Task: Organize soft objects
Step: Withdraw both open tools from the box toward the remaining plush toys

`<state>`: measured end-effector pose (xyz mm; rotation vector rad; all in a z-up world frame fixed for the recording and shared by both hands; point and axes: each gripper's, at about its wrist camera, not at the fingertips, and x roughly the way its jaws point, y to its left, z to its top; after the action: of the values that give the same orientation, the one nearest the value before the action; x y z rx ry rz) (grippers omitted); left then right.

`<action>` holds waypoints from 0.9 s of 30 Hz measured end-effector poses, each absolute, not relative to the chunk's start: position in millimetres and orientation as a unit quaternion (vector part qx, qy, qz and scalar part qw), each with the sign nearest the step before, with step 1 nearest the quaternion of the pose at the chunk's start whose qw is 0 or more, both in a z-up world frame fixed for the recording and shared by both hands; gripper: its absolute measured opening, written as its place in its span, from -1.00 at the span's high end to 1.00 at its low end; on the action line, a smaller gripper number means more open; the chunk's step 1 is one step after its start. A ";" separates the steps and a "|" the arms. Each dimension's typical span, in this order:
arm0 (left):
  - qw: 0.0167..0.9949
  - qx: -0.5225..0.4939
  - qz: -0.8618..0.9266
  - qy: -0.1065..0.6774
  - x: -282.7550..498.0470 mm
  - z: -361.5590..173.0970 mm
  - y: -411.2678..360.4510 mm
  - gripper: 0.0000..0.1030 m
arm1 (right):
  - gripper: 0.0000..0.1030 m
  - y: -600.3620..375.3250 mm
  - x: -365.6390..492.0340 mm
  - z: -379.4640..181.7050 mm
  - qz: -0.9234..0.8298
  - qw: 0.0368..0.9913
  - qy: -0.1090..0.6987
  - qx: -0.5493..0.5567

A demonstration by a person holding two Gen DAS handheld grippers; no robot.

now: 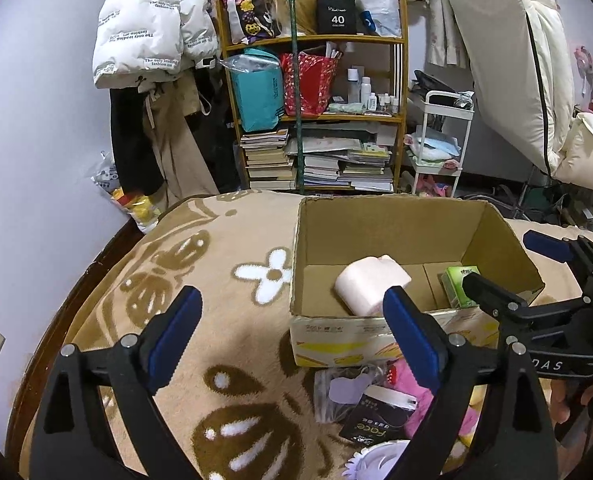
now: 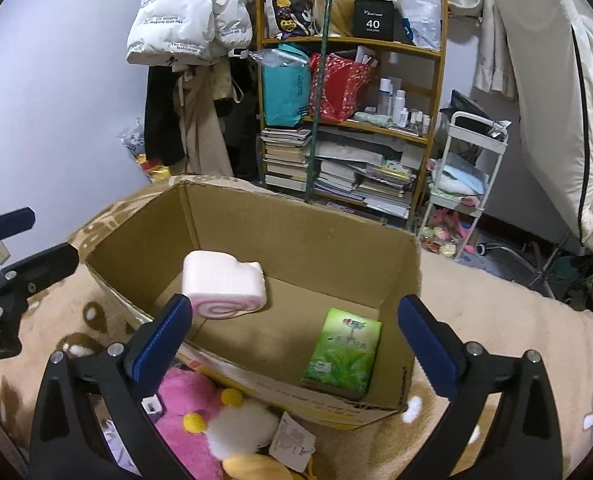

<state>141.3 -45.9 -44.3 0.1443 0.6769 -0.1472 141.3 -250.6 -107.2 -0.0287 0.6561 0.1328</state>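
An open cardboard box (image 1: pixel 392 220) (image 2: pixel 296 232) stands on a beige patterned blanket (image 1: pixel 200 264). Inside it lie a pink swirl-roll squishy (image 1: pixel 370 286) (image 2: pixel 224 284) and a green tissue pack (image 1: pixel 458 284) (image 2: pixel 342 354). My left gripper (image 1: pixel 292 296) hovers open at the box's near left corner, nothing between its blue pads. Over the box's near rim my right gripper (image 2: pixel 295 302) stands wide open and empty above the tissue pack. Each gripper also shows in the other's view: the right gripper (image 1: pixel 504 260) and the left gripper (image 2: pixel 50 234). A pink and yellow plush (image 2: pixel 188 420) (image 1: pixel 412 384) lies in front of the box.
A clear bag with a tag (image 1: pixel 344 392) and a black packet (image 1: pixel 376 420) lie beside the plush. Behind the bed stand a wooden shelf (image 1: pixel 316 116) of books and bags, a white cart (image 1: pixel 440 152), hanging coats (image 1: pixel 148 32) and a propped mattress (image 1: pixel 508 60).
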 end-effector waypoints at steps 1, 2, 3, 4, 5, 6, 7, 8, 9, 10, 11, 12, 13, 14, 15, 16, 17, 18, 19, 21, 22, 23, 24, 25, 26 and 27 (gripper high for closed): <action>0.938 0.071 -0.072 0.331 142.0 -44.1 -45.1 -0.77 | -1.00 -250.6 141.6 -107.6 0.065 0.944 0.322 -0.014; 0.938 0.071 -0.071 0.331 142.3 -44.3 -44.5 -0.77 | -1.00 -250.4 141.9 -108.1 0.063 0.944 0.322 -0.015; 0.938 0.070 -0.071 0.332 142.9 -44.4 -43.9 -0.77 | -1.00 -250.3 141.8 -108.6 0.062 0.944 0.323 -0.017; 0.938 0.067 -0.072 0.332 142.8 -44.6 -43.6 -0.77 | -1.00 -250.1 142.6 -109.4 0.061 0.944 0.323 -0.019; 0.938 0.065 -0.072 0.333 143.8 -44.5 -43.1 -0.77 | -1.00 -250.0 143.1 -110.1 0.060 0.944 0.324 -0.019; 0.938 0.063 -0.073 0.334 144.6 -44.8 -42.6 -0.77 | -1.00 -250.0 143.3 -110.8 0.061 0.944 0.324 -0.020; 0.937 0.061 -0.072 0.335 145.8 -45.3 -42.6 -0.77 | -1.00 -249.4 144.7 -111.3 0.061 0.943 0.325 -0.019; 0.937 0.061 -0.072 0.336 146.2 -45.7 -41.9 -0.77 | -1.00 -249.3 145.2 -111.7 0.061 0.943 0.326 -0.019; 0.937 0.062 -0.071 0.336 146.5 -46.3 -41.4 -0.77 | -1.00 -249.5 145.4 -112.0 0.060 0.943 0.326 -0.018; 0.937 0.062 -0.070 0.338 146.6 -46.9 -40.5 -0.77 | -1.00 -250.0 145.5 -111.7 0.060 0.944 0.325 -0.018; 0.936 0.063 -0.070 0.339 146.1 -47.5 -40.3 -0.77 | -1.00 -250.7 145.3 -111.1 0.058 0.945 0.323 -0.017; 0.935 0.063 -0.070 0.341 144.2 -48.1 -40.0 -0.77 | -1.00 -251.3 144.8 -110.3 0.056 0.945 0.322 -0.016; 0.934 0.063 -0.071 0.344 142.4 -48.3 -39.4 -0.77 | -1.00 -252.8 144.4 -108.9 0.056 0.945 0.321 -0.014; 0.933 0.064 -0.071 0.346 140.9 -48.2 -39.0 -0.77 | -1.00 -253.8 142.4 -107.6 0.057 0.946 0.320 -0.010; 0.932 0.064 -0.071 0.349 138.7 -47.7 -38.3 -0.77 | -1.00 -254.6 140.6 -106.5 0.057 0.946 0.320 -0.007; 0.931 0.065 -0.073 0.352 136.1 -46.9 -37.3 -0.77 | -1.00 -255.7 137.1 -104.6 0.057 0.946 0.319 -0.004; 0.930 0.065 -0.074 0.353 133.8 -46.1 -36.8 -0.77 | -1.00 -256.5 134.3 -103.1 0.056 0.947 0.318 -0.003; 0.930 0.065 -0.074 0.355 130.4 -44.9 -35.5 -0.77 | -1.00 -257.3 131.1 -101.3 0.055 0.947 0.318 -0.002; 0.930 0.064 -0.074 0.356 126.8 -43.7 -34.2 -0.77 | -1.00 -258.3 126.3 -99.6 0.055 0.946 0.318 -0.001; 0.930 0.061 -0.073 0.356 119.6 -41.2 -31.7 -0.77 | -1.00 -258.2 119.0 -96.2 0.057 0.947 0.317 -0.001; 0.930 0.058 -0.072 0.356 115.8 -40.0 -30.1 -0.77 | -1.00 -258.0 114.2 -94.3 0.057 0.947 0.317 -0.002; 0.930 0.057 -0.072 0.356 112.2 -39.5 -28.7 -0.77 | -1.00 -257.6 110.3 -93.0 0.057 0.947 0.316 -0.003; 0.930 0.054 -0.070 0.357 107.7 -39.0 -26.7 -0.77 | -1.00 -256.9 104.6 -91.4 0.058 0.947 0.317 -0.003; 0.930 0.052 -0.070 0.357 104.4 -38.5 -25.4 -0.77 | -1.00 -256.7 101.4 -90.8 0.058 0.947 0.317 -0.004; 0.929 0.050 -0.069 0.360 99.9 -38.9 -23.3 -0.77 | -1.00 -255.9 97.4 -90.1 0.058 0.946 0.318 -0.005; 0.928 0.047 -0.068 0.362 95.5 -39.5 -21.5 -0.77 | -1.00 -255.0 93.7 -89.4 0.058 0.946 0.318 -0.006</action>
<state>95.5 -21.5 -39.5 0.0967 0.7418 -0.1403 93.7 -255.0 -89.4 -0.0131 0.6487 0.1173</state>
